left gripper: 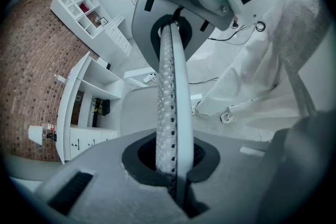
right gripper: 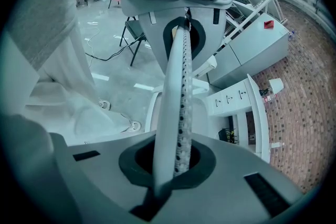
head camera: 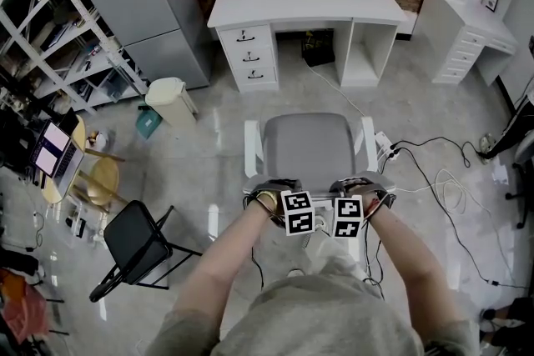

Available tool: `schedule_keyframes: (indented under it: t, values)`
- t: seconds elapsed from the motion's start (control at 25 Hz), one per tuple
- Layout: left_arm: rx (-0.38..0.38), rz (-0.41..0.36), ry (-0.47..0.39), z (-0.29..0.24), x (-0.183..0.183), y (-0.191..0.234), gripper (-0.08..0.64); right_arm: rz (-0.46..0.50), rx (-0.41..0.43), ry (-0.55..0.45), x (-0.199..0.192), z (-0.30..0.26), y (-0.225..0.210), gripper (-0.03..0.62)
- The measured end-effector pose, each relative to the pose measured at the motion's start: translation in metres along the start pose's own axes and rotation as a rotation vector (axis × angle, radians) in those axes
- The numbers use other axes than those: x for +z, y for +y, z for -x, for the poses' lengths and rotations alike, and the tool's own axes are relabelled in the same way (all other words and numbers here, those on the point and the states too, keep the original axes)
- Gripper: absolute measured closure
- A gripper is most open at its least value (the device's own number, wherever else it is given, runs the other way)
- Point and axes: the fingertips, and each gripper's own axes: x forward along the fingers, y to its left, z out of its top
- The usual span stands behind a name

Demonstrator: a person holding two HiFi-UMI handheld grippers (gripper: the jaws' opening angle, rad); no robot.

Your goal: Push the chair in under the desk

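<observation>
A chair with a grey seat and white armrests stands on the floor, facing the white desk with a gap of floor between them. I stand behind it with both grippers at the top of its backrest. My left gripper and right gripper sit side by side, their marker cubes almost touching. In the left gripper view the jaws are shut on the backrest's white, mesh-lined top edge. In the right gripper view the jaws clamp the same edge. The backrest itself is mostly hidden in the head view.
A black folding chair stands at my left. A cream bin and a grey fridge are left of the desk. Cables and a power strip lie right of the chair. White shelving stands far right.
</observation>
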Motion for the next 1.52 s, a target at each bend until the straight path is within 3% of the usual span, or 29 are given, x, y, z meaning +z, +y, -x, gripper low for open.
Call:
schedule_keyframes:
  t: [1.52]
  values:
    - [0.000, -0.012, 0.012, -0.018, 0.002, 0.044, 0.540, -0.005, -0.015, 0.006, -0.017, -0.018, -0.039, 0.583]
